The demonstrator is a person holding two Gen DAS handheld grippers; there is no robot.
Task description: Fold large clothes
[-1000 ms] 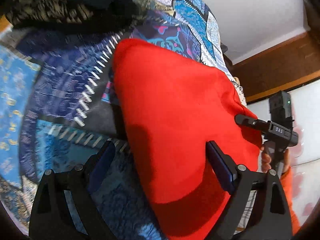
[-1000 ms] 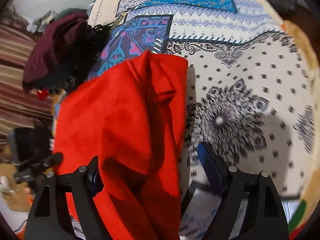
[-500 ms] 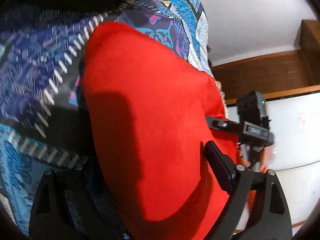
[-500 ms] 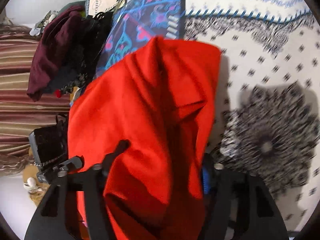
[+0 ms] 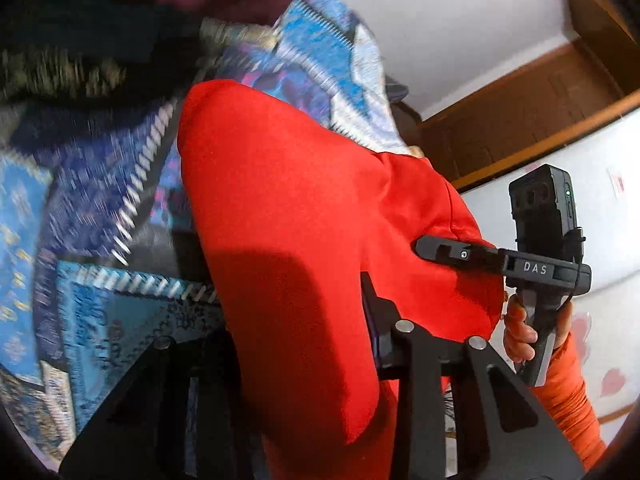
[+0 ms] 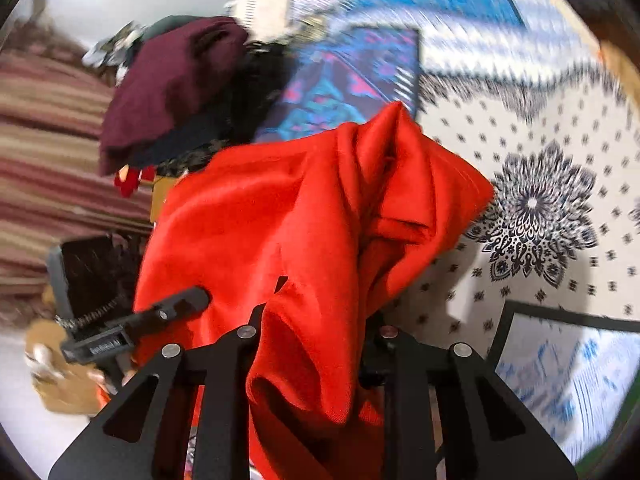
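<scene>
The left gripper [image 5: 296, 344] has its jaws drawn in on the red garment [image 5: 296, 216], the cloth filling the gap between them and spilling down toward 6 o'clock in the left wrist view. The right gripper [image 6: 316, 332] is likewise closed narrow on the same red garment [image 6: 304, 220], which bunches in folds between its fingers and rises toward 12 o'clock in the right wrist view.

From the left camera, the right gripper [image 5: 452, 250] shows at 3 o'clock, its black body marked "DAS", its tip pressed against the garment's edge. The person's right hand [image 5: 520, 328] grips its handle, an orange sleeve [image 5: 568, 400] running toward 5 o'clock.

From the right camera, the left gripper [image 6: 176, 308] shows at 9 o'clock, its tip touching the red cloth.

The garment is held up between the two tools over a patterned bedspread [image 6: 532, 208], white with black floral medallions at 3 o'clock and blue panels at 12 o'clock. A pile of dark clothes [image 6: 176, 84], maroon on top, lies at 10 o'clock on the bedspread, near the garment's far edge. A striped fabric [image 6: 48, 160] fills the 9 o'clock side.
</scene>
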